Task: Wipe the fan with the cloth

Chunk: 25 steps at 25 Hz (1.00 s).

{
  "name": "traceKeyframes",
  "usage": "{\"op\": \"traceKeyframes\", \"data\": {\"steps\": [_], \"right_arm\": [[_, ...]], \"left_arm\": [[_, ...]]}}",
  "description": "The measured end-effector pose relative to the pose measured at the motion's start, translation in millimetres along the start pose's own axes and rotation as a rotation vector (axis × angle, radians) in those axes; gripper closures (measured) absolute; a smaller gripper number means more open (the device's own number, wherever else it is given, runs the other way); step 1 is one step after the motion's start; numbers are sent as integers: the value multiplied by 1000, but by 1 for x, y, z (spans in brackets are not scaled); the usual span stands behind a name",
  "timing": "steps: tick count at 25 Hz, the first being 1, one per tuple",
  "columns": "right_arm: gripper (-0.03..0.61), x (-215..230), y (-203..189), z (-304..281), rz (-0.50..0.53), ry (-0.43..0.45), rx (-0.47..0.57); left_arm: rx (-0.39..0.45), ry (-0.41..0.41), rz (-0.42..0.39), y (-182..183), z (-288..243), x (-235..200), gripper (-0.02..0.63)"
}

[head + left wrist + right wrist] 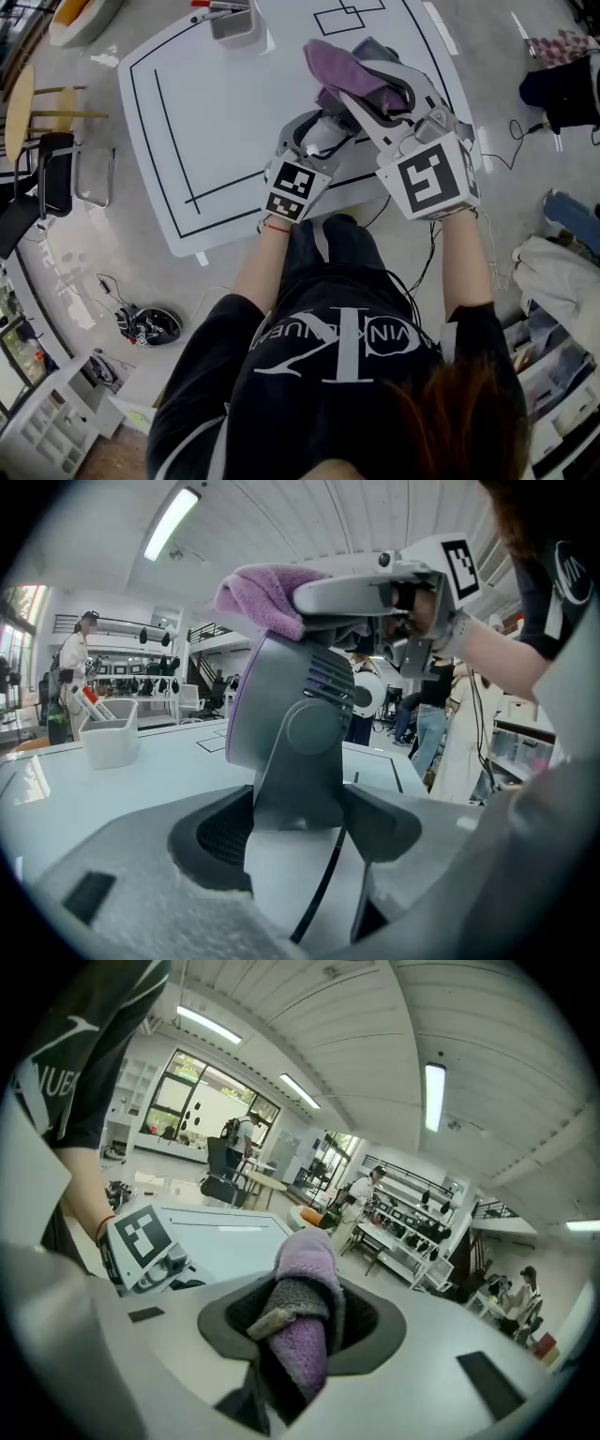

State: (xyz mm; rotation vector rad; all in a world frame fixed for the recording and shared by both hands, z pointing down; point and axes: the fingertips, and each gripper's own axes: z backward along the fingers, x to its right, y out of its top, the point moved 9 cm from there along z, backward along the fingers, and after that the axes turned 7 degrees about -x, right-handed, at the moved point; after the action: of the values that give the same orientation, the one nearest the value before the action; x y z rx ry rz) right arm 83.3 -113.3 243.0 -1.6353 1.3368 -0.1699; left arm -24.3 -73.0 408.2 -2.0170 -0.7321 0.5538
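A small grey fan [291,705] with a purple rim stands on the white table [216,112]. My left gripper [295,817] is shut on the fan's stand, with a dark pad on each side of it. A black cable runs down from the stand. In the head view the left gripper [323,129] is near the table's front edge. The right gripper [361,89] is shut on a purple cloth [342,67] and holds it on top of the fan's head. The cloth [267,597] drapes over the fan's upper edge. In the right gripper view the folded cloth [305,1326] fills the jaws.
A white bin [232,21] with red-tipped items stands at the table's far edge and also shows as the bin [111,742]. Black lines mark the tabletop. A chair [56,169] stands left of the table and cables [150,323] lie on the floor. People stand in the background.
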Motion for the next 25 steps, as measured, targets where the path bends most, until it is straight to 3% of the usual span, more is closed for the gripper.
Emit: {"op": "traceKeyframes", "data": {"steps": [4,7,16,25], "right_arm": [[442,29,-11,2,-164,-2,29],[443,47,-19,3,-224,-15,29],[446,91,-52,-20,-342,-18,-31],[451,108,-84,-43,-355,40,-92]], "left_arm": [[5,2,1,1,0,1,318],[9,5,3,3,0,4,318],[9,16,1,2,0,2,318],[20,28,2,1,-1,5,316]]}}
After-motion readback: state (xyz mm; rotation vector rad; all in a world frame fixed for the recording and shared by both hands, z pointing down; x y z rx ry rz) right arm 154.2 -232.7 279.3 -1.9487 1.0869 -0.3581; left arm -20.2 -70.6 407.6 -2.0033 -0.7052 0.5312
